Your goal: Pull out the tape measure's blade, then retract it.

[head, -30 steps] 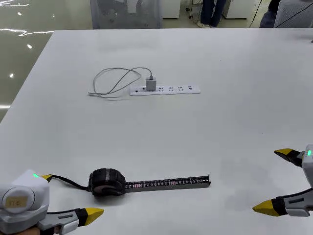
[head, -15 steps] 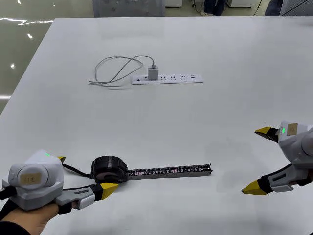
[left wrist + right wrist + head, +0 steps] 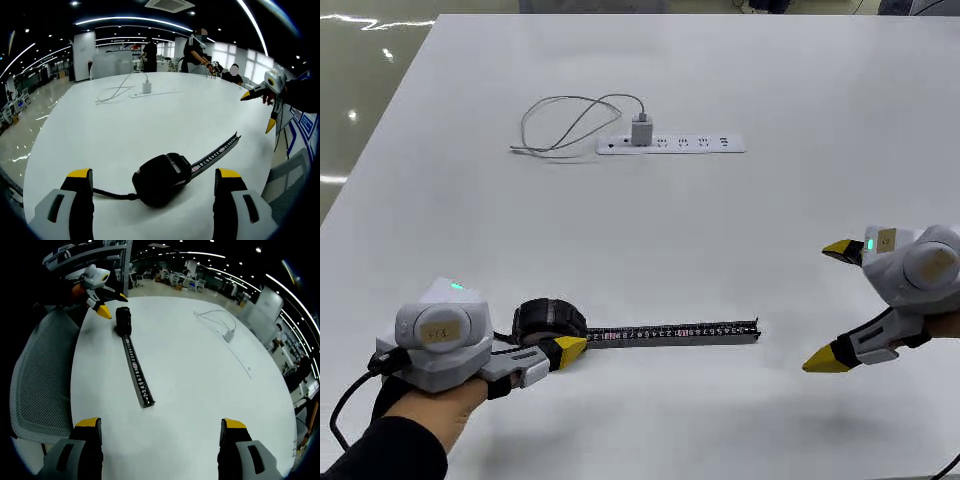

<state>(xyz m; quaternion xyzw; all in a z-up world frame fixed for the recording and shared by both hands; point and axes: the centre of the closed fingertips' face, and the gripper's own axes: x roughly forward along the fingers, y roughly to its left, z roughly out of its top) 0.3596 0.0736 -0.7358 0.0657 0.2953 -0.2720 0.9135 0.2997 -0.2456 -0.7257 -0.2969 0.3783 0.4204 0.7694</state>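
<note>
Near the white desk's (image 3: 770,80) front-left corner, my left gripper (image 3: 153,173) gaped empty around the black rubber-clad tape measure (image 3: 549,320). My right gripper (image 3: 830,305) hung open past its thin, probably springy blade (image 3: 675,332), likeliest held at the tip.

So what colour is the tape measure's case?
The case is black, clearest in the left gripper view.
</note>
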